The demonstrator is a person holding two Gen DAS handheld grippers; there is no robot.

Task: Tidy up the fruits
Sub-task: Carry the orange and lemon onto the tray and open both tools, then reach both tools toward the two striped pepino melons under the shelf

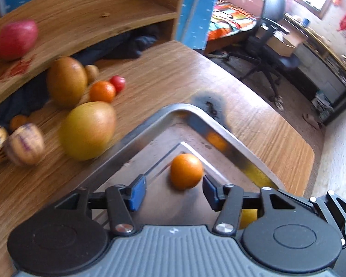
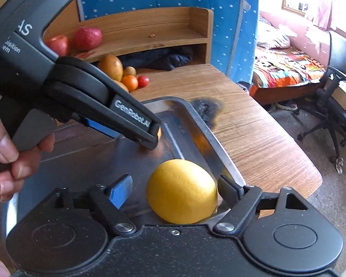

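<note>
Steel tray (image 1: 221, 127) is taking fruit: left hand-held gripper (image 1: 174, 191) spread around orange (image 1: 186, 171), right hand-held gripper (image 2: 173, 192) spread beside lemon (image 2: 181, 190); next, probably fetching bench fruit.

Orange (image 1: 186, 171) and lemon (image 2: 181, 191) in tray (image 1: 221, 129), fruit pile (image 1: 80, 106) left on table (image 1: 253, 124)

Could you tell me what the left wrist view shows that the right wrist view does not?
Only the left wrist view shows the striped fruits on the desk and the small orange lying whole in the metal tray, between the left gripper's open jaws. Only the right wrist view shows the yellow lemon clearly, before the right gripper, and a hand. Both show the red apple on the shelf.
</note>
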